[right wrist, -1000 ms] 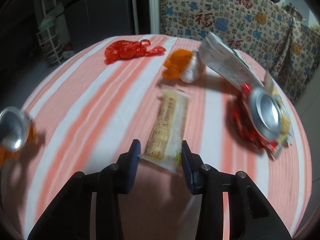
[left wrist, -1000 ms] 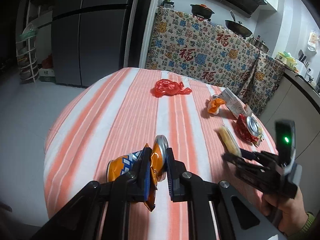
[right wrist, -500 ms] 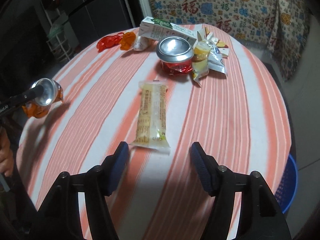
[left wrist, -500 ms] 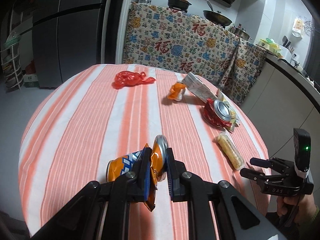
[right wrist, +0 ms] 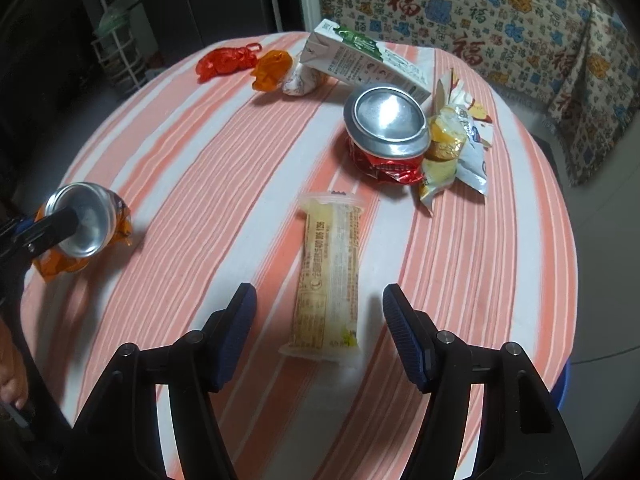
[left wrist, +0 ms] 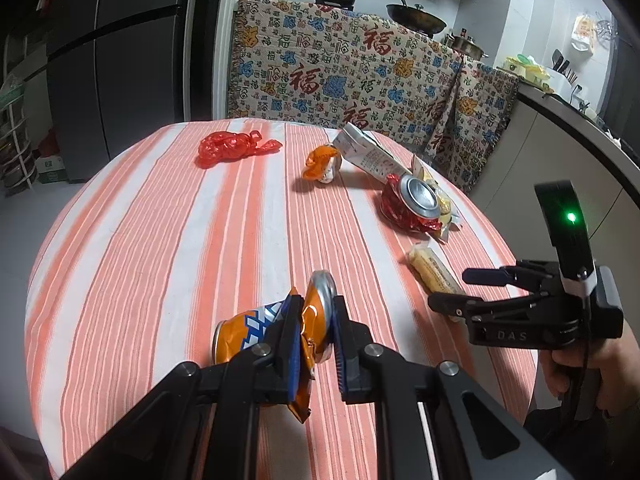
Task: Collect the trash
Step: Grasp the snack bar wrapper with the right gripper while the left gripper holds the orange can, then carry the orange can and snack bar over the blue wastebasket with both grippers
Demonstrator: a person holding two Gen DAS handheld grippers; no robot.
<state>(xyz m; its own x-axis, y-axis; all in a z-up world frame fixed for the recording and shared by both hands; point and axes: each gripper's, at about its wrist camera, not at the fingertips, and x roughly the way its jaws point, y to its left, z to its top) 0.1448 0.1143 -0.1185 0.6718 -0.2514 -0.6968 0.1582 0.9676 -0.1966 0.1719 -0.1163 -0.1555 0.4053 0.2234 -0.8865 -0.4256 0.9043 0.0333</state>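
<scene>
My left gripper (left wrist: 316, 312) is shut on a crushed orange can (left wrist: 256, 328) and holds it over the near side of the striped round table (left wrist: 160, 220). The can also shows at the left of the right wrist view (right wrist: 80, 224). My right gripper (right wrist: 316, 304) is open, its fingers on either side of the near end of a pale yellow snack wrapper (right wrist: 328, 276), not touching it. From the left wrist view the right gripper (left wrist: 452, 290) sits at the wrapper (left wrist: 432, 272).
On the table lie a crushed red can (right wrist: 384, 128), yellow snack packets (right wrist: 452, 148), a milk carton (right wrist: 360, 60), an orange wrapper (right wrist: 272, 68) and a red plastic bag (right wrist: 224, 60). A blue bin edge (right wrist: 564, 384) shows below the table's right side.
My right gripper let go of the wrapper, drew back and opened wide, then moved in again around its near end. My left gripper kept its hold on the orange can.
</scene>
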